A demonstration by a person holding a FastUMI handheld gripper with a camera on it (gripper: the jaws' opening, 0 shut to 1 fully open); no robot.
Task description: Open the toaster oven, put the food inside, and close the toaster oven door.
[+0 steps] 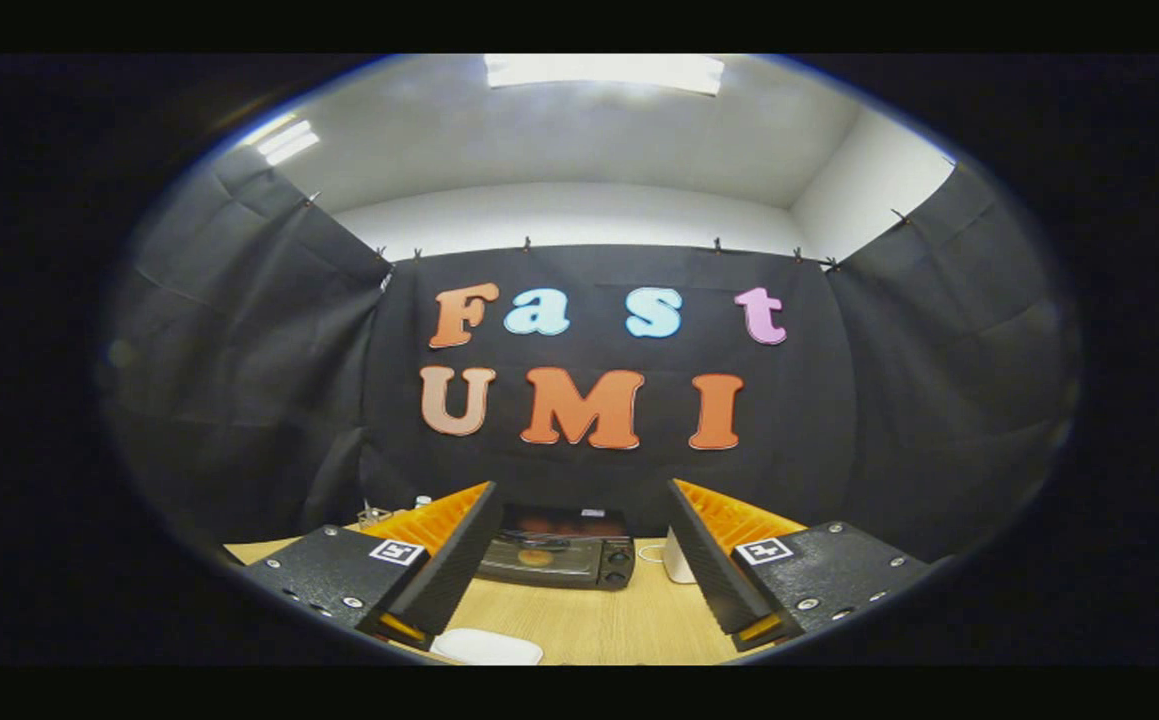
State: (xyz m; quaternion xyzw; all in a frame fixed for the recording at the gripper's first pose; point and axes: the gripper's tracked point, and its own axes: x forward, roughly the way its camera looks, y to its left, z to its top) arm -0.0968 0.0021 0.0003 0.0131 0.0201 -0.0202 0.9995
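While the tool [579, 520] gapes, the dark toaster oven [561, 548] stands shut.

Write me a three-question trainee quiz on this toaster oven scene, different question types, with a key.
1. True or false: the gripper has its fingers spread wide with nothing between them.
2. Multiple choice: where does the toaster oven stand relative to the fingers? A) clamped between them B) beyond them, on the wooden table, seen through the gap C) behind the white plate
3. Fill in: the toaster oven door is ____ (open/closed).

Key
1. True.
2. B.
3. Closed; the door is up, and the first task step is not yet done. A white plate lies nearer, by the left finger.
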